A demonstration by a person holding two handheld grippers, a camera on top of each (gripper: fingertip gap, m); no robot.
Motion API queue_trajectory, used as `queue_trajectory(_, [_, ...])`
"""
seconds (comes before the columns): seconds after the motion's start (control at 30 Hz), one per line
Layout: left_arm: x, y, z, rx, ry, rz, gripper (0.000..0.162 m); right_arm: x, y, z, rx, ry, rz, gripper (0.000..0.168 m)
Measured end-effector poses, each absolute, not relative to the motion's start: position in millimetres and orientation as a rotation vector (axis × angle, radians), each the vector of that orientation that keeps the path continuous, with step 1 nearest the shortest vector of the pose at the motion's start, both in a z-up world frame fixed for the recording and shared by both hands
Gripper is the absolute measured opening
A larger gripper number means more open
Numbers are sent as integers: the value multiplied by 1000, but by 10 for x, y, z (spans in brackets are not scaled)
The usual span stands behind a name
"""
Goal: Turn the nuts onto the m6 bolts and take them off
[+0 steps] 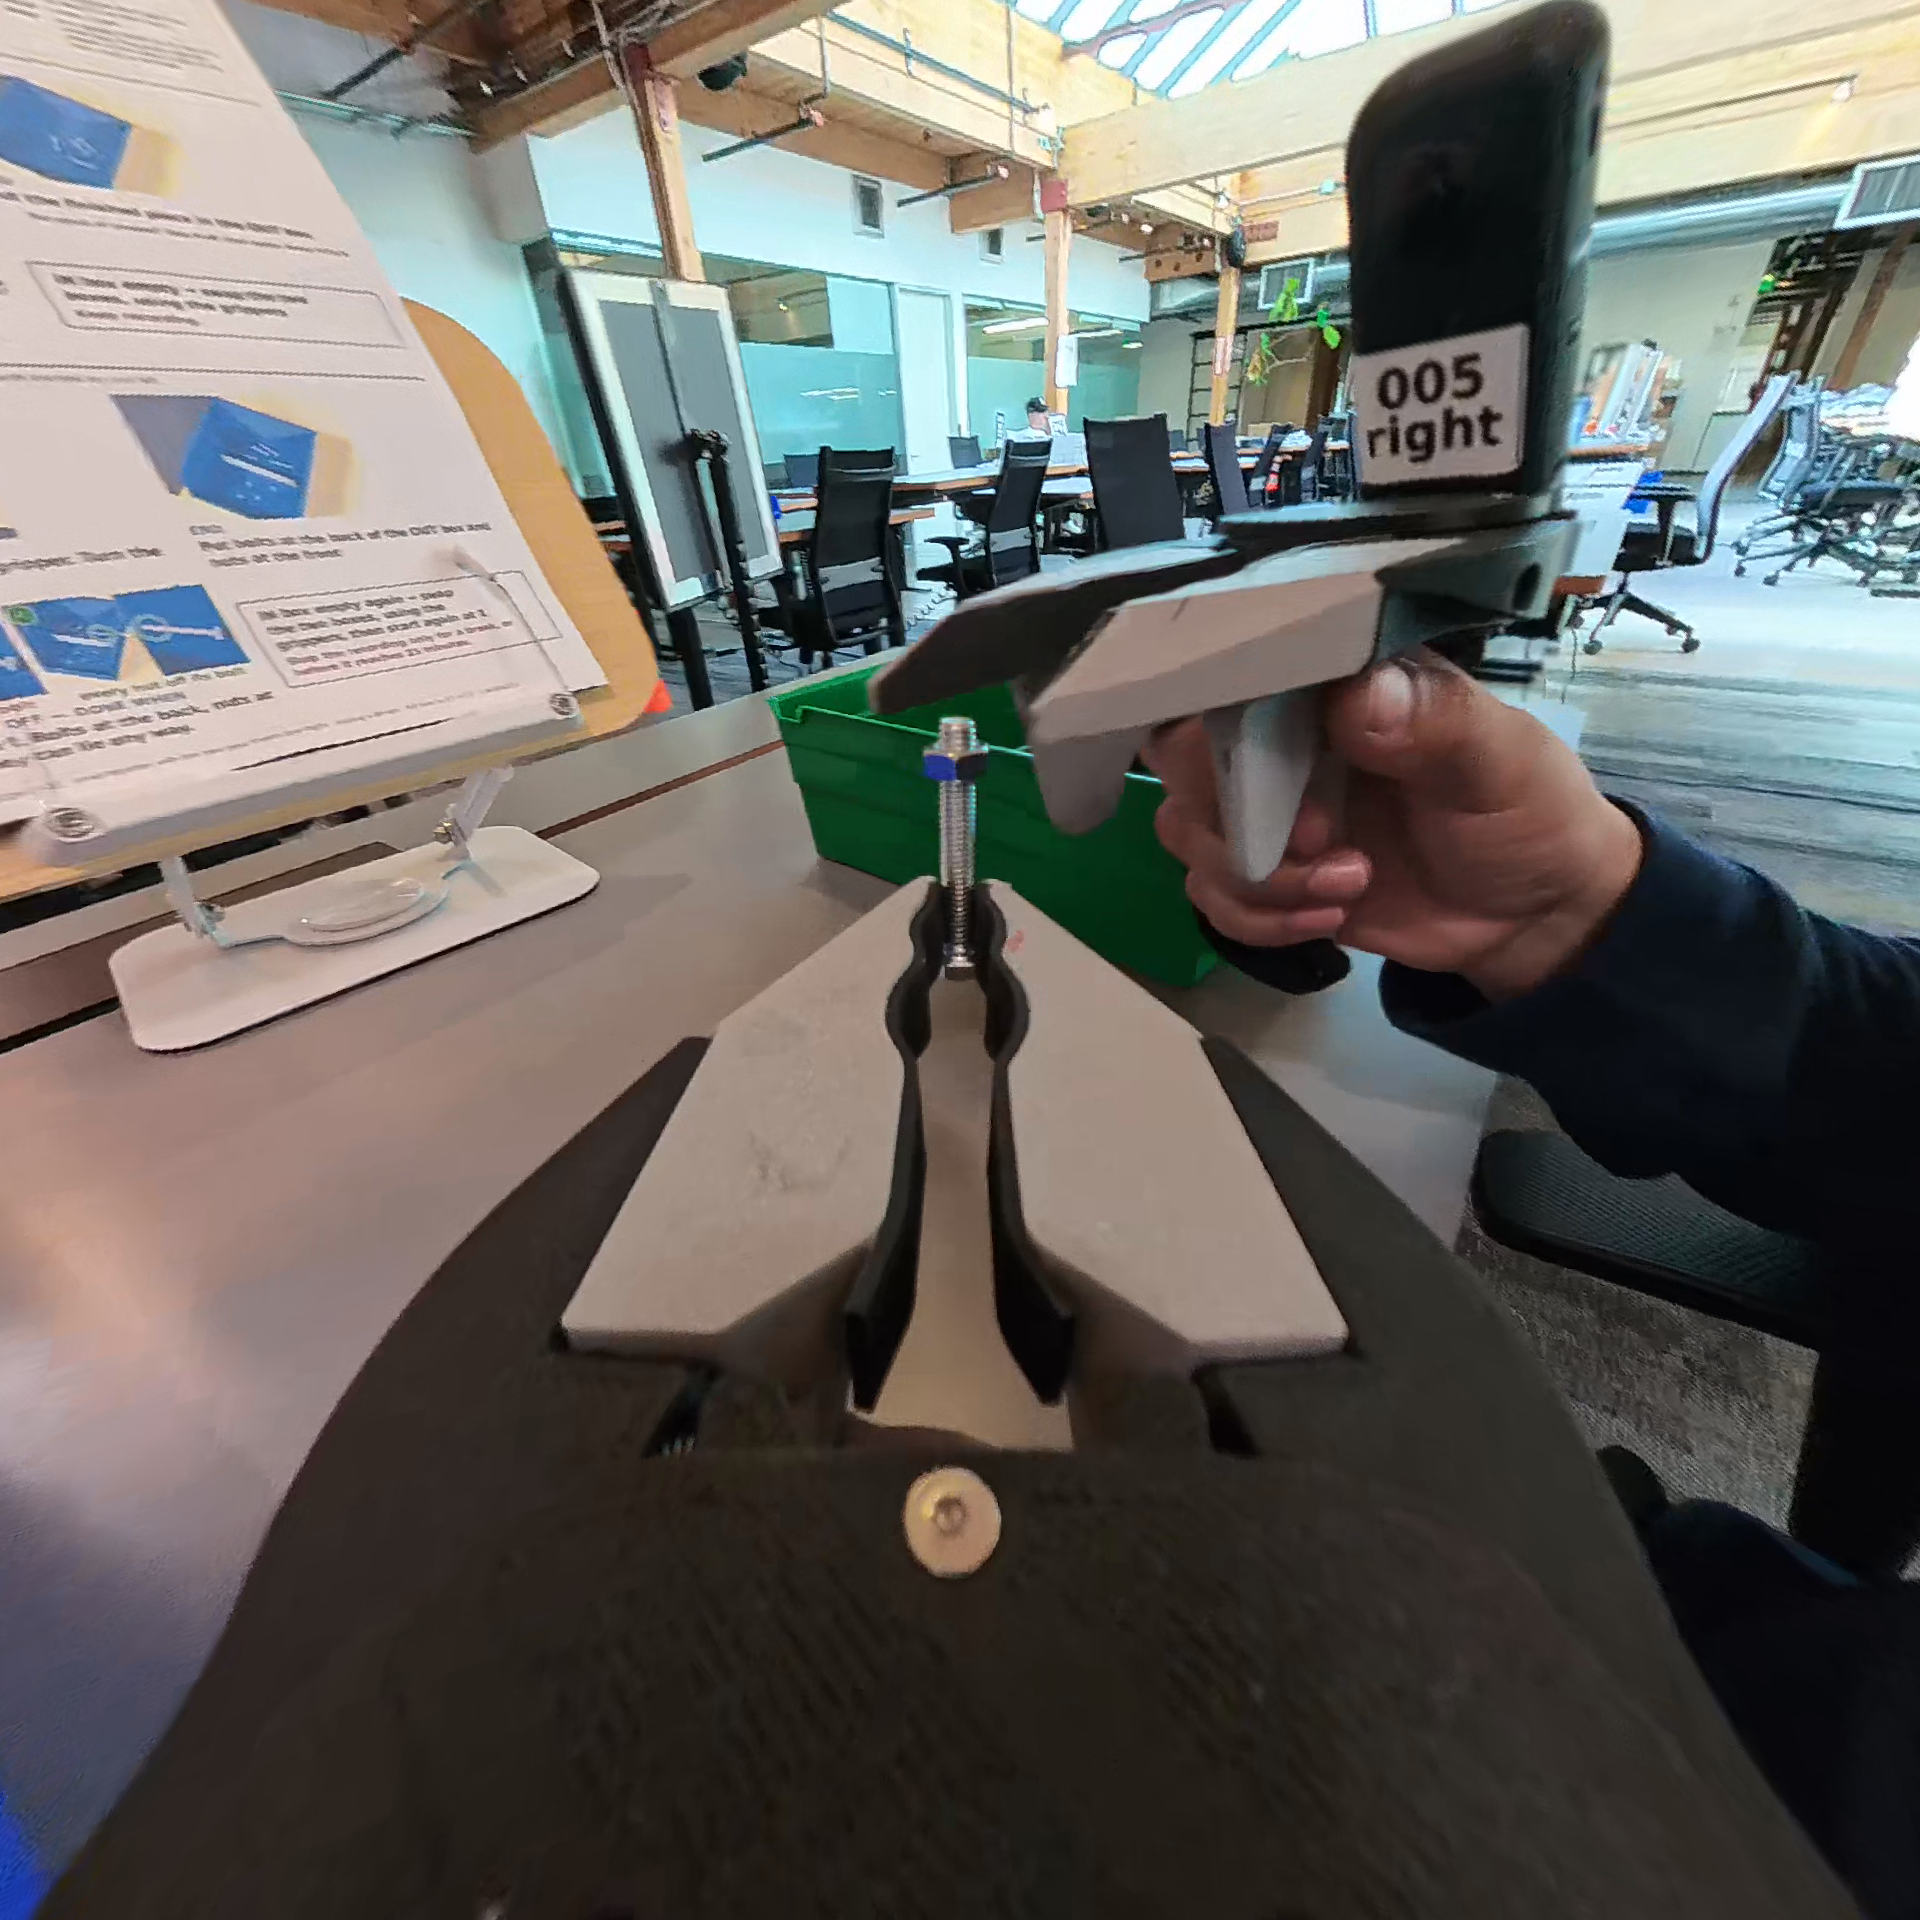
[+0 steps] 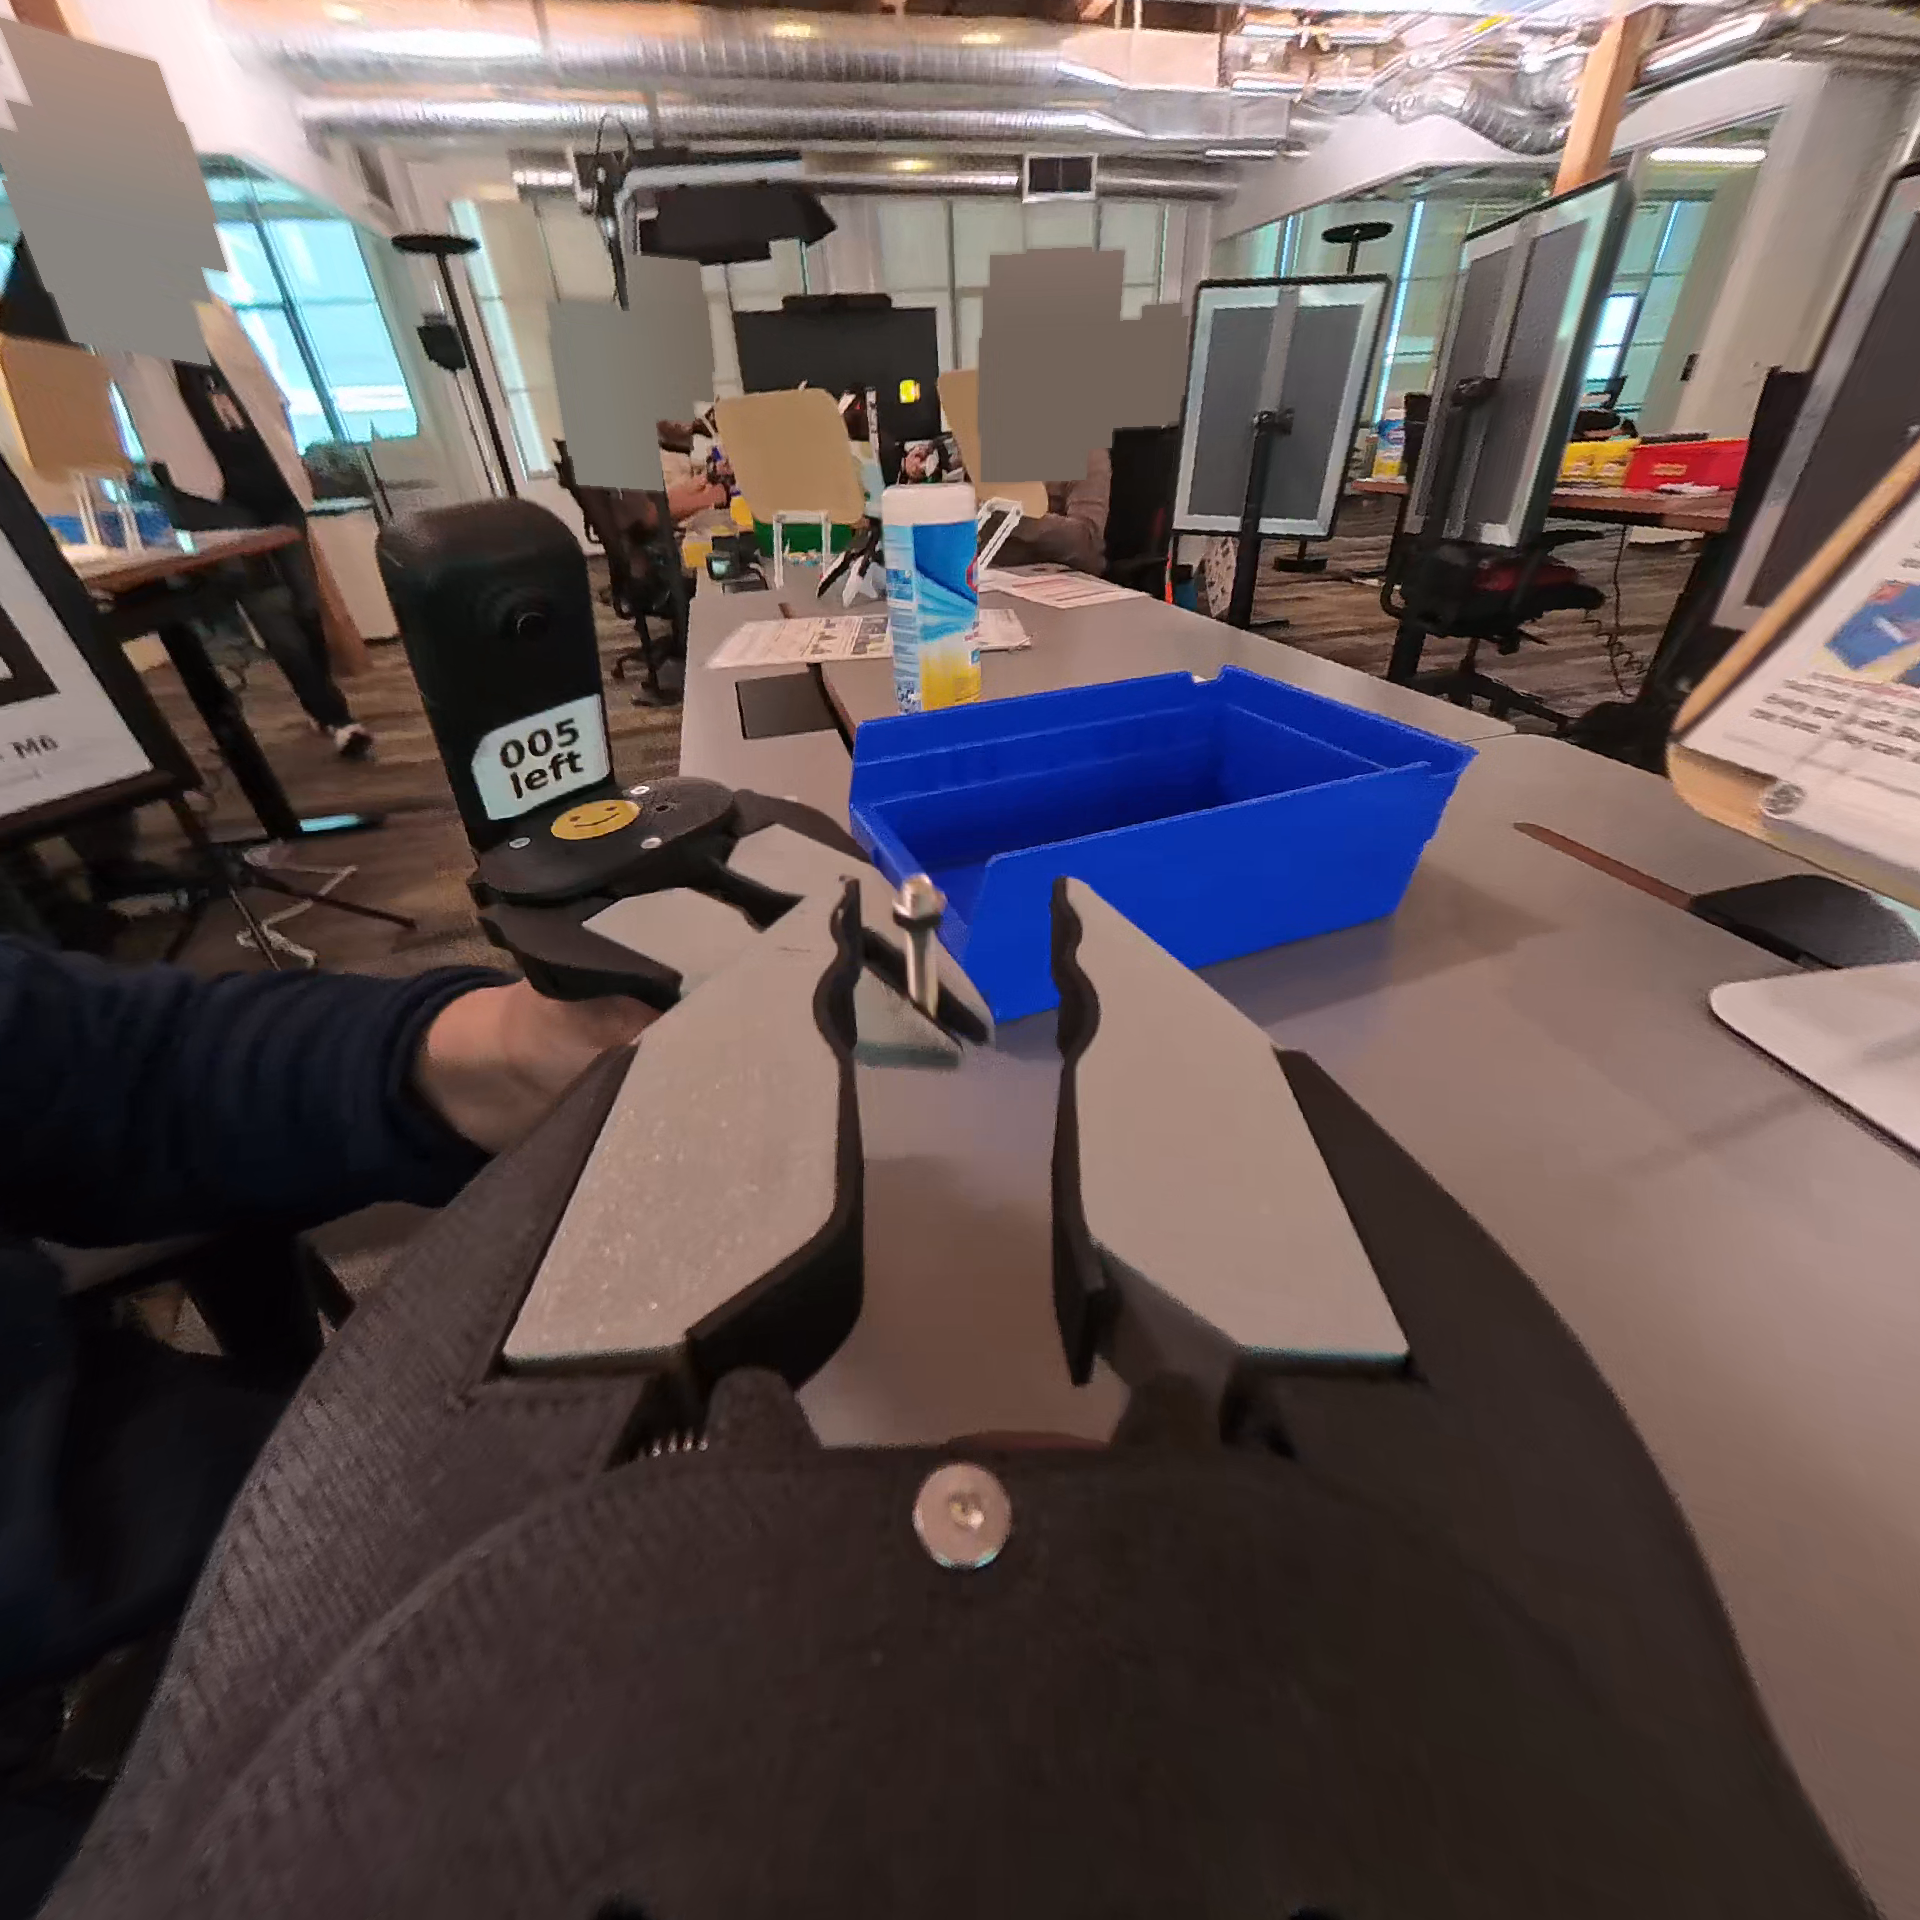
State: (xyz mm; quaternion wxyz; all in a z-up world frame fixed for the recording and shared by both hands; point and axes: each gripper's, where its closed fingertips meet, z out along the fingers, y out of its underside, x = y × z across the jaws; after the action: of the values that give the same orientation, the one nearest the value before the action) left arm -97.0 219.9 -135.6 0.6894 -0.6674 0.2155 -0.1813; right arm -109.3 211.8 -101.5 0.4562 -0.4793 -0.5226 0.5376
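Clamping the one bolt (image 1: 957, 873) near its head, the left gripper (image 1: 956, 961) holds it upright above the table (image 1: 312, 1195); its jaws are narrow around the shank. One nut (image 1: 948, 767), marked blue, sits close to the threaded tip, so I judge it either barely started or nearly off. Beyond it, the right gripper (image 1: 971, 717) hovers just right of the nut, jaws spread and empty. Farther off stand two bins: a green one (image 1: 997, 842) and a blue one (image 2: 1153, 821), whose visible part shows no parts.
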Motion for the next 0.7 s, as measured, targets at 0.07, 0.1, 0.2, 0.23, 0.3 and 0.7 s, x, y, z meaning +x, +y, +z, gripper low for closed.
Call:
queue_trajectory(0.07, [-871, 2180, -1389, -1493, 507, -407, 3, -1159, 2023, -1057, -1168, -1325, 1299, 33])
queue_trajectory(0.1, [-845, 2167, -1387, -1490, 513, -410, 3, -1176, 2012, -1080, -1170, -1335, 1283, 32])
queue_trajectory(0.2, [-933, 2159, -1306, -1471, 488, -382, 3, -1123, 2155, -1082, -1185, -1306, 1241, 34])
queue_trajectory(0.23, [-986, 2159, -1277, -1465, 476, -385, 3, -1081, 2216, -1069, -1204, -1287, 1257, 30])
queue_trajectory(0.3, [-1084, 2165, -1236, -1459, 442, -404, 3, -999, 2341, -1019, -1222, -1232, 1273, 26])
queue_trajectory(0.7, [-914, 2144, -1304, -1469, 506, -364, 3, -1115, 2144, -1073, -1203, -1295, 1272, 37])
